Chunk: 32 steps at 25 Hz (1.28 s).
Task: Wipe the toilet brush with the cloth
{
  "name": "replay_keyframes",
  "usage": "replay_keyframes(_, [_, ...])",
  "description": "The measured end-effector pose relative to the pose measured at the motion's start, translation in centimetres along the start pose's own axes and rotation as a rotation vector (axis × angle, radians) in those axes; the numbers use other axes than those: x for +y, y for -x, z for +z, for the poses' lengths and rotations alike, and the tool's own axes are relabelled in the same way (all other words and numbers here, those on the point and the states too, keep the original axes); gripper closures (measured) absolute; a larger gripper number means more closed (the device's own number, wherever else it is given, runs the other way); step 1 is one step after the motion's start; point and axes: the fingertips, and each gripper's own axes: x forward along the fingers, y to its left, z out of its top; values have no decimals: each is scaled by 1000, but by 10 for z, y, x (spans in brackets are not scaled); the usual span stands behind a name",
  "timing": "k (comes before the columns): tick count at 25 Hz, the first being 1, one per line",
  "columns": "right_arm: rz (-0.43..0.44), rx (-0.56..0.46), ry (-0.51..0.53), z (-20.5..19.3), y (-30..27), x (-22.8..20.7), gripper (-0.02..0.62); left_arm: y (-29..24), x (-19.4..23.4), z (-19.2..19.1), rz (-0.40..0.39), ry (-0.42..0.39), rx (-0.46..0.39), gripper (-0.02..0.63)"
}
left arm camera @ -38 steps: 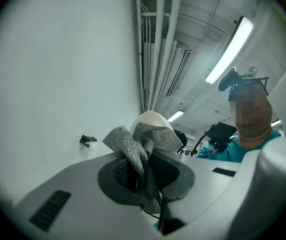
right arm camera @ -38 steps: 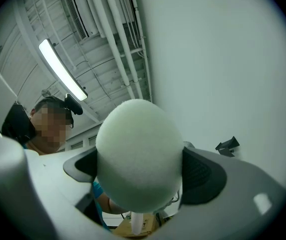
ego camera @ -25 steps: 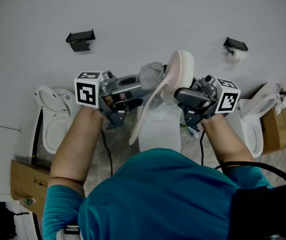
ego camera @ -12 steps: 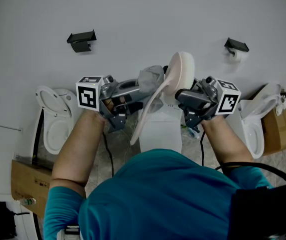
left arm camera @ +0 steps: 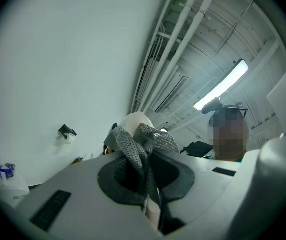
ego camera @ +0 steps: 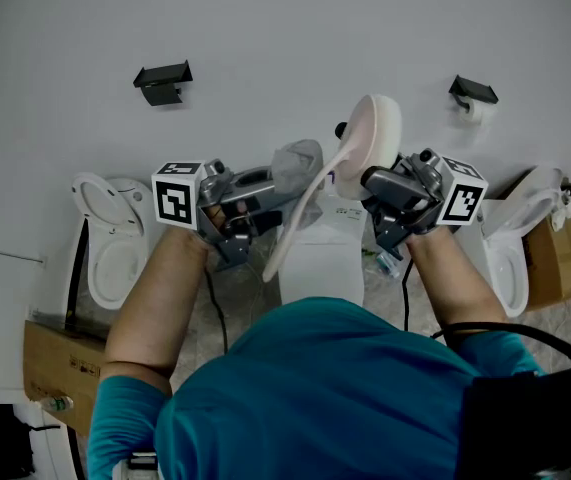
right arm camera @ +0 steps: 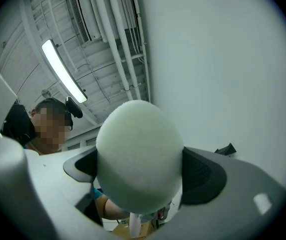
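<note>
The right tongs [ego camera: 377,186] stand wide, and we see their pads clamped on either side of the pale round head of the toilet brush [ego camera: 373,133], which sits just above them. Its long axis slants across the head view, with the head at the upper right and the curved handle running down and left between the two tongs. We find the left tongs [ego camera: 277,180] pinched together on the grey cloth [ego camera: 297,158], bunched just beside the handle.

Grey cloth [ego camera: 295,162] beside pale toilet brush [ego camera: 374,134]
</note>
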Motion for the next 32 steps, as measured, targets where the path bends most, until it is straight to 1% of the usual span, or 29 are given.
replay_keyframes(6, [0, -19, 14, 5, 0, 1, 115, 5, 0, -5, 1, 18, -22, 571])
replay_keyframes(11, [-3, -48, 28, 6, -1, 9, 115, 15, -9, -16, 10, 14, -29, 571])
replay_keyframes(13, [-12, -68, 29, 16, 5, 4, 115, 14, -5, -17, 20, 19, -26, 571])
replay_keyframes(17, [-32, -113, 20, 51, 16, -18, 115, 10, 17, -6, 46, 50, -27, 571])
replay_keyframes(19, [-38, -129, 30, 59, 21, -21, 115, 11, 20, -7, 52, 59, -29, 571])
replay_keyframes(22, [-67, -135, 72, 57, 28, -13, 115, 14, 6, -23, 28, 47, -25, 571])
replay_keyframes(25, [-80, -174, 85, 60, 39, -7, 115, 12, -8, -38, 9, 25, -5, 571])
replay_keyframes(27, [-76, -192, 88, 65, 42, -5, 115, 14, -6, -40, 15, 27, -11, 571])
replay_keyframes(29, [-71, -187, 95, 66, 39, -4, 115, 19, -1, -38, 24, 35, -22, 571])
replay_keyframes(32, [-72, -205, 98, 70, 40, -5, 115, 19, -3, -40, 11, 40, -19, 571])
